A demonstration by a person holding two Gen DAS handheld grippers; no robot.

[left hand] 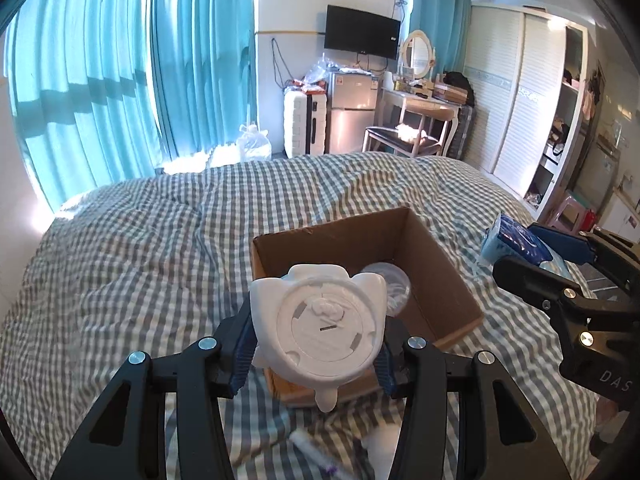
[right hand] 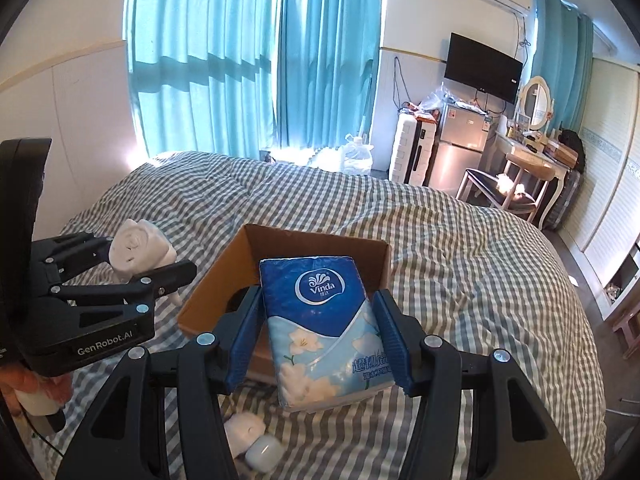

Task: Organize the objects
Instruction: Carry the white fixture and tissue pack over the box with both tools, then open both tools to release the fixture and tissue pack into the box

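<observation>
Tissue pack (right hand: 325, 326) clamped in right tool (right hand: 320, 332), held above the checked bed (right hand: 460, 248). White figurine (left hand: 320, 332) clamped base-up in left tool (left hand: 316, 352). Cardboard box (left hand: 436, 264) lies open at 12 o'clock beyond both, a clear item (left hand: 394, 284) inside.

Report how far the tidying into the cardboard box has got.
Done: one clear round item already lies inside the cardboard box. In hand: the left gripper grips a white figurine, and the right gripper is shut on a blue tissue pack, both held up near the box. Left: small white things lie on the checked bedcover, in front of the box.
</observation>
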